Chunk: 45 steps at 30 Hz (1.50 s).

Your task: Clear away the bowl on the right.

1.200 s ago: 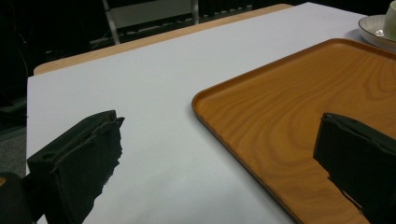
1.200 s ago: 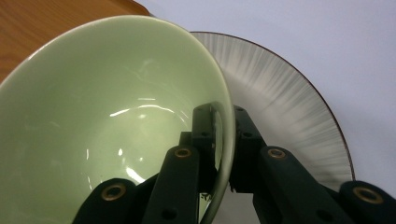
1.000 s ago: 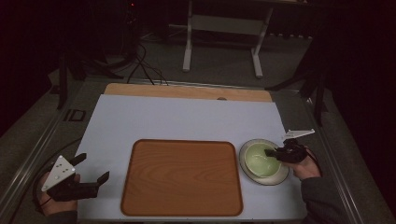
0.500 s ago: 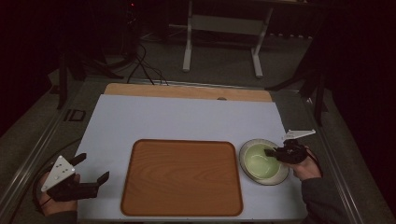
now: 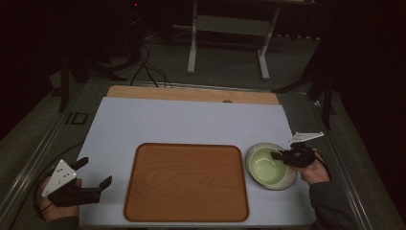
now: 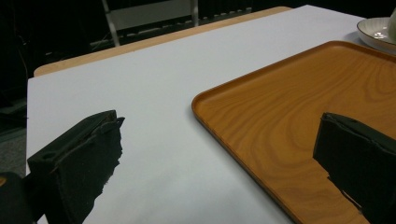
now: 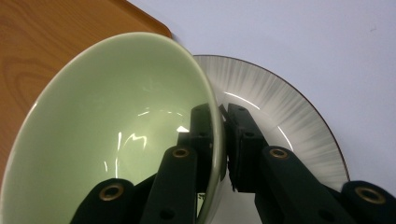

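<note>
Right tool (image 7: 223,140) pinches green bowl's (image 7: 116,130) rim (over plate (image 7: 289,135)).

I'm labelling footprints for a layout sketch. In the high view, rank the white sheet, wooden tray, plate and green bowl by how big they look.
1. white sheet
2. wooden tray
3. plate
4. green bowl, sitting within the plate's outline, its rim clamped by the right gripper.
</note>
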Each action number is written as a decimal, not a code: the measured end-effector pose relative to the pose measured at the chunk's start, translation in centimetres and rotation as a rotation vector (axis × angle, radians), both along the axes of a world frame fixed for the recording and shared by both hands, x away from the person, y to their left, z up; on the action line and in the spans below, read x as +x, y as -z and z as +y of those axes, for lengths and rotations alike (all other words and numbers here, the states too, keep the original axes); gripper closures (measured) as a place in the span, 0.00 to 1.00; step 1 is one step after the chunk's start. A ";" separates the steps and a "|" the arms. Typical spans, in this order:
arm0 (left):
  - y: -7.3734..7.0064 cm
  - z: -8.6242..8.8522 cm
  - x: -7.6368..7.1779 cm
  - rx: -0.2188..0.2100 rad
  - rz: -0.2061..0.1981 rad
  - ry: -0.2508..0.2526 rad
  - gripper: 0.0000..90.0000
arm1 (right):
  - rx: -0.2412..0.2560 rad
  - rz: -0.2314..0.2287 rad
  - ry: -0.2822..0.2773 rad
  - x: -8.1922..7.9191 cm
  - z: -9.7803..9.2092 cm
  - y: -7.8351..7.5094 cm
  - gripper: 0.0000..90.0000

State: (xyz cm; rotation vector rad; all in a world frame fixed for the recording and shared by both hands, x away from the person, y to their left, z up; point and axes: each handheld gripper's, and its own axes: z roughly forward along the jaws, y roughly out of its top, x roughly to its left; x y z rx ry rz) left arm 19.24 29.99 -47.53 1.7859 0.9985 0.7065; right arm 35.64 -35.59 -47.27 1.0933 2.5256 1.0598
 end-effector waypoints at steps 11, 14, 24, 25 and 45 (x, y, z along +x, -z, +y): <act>0.0 0.0 0.0 -0.005 -0.001 -0.004 0.01 | 0.008 -0.010 -0.003 0.0 0.0 -0.5 0.90; 0.0 0.1 0.0 -0.008 0.002 -0.004 0.01 | 0.002 -0.017 -0.006 0.0 0.0 -0.7 0.90; 0.0 0.1 0.0 -0.008 -0.001 -0.007 0.01 | -0.002 -0.027 -0.016 0.2 0.4 -1.4 0.90; 0.0 0.1 0.0 -0.008 0.000 -0.007 0.01 | -0.004 -0.029 -0.019 0.2 0.5 -1.5 0.90; 0.0 0.1 0.0 -0.008 -0.001 -0.007 0.01 | 0.003 -0.052 -0.044 0.5 1.3 -2.8 0.90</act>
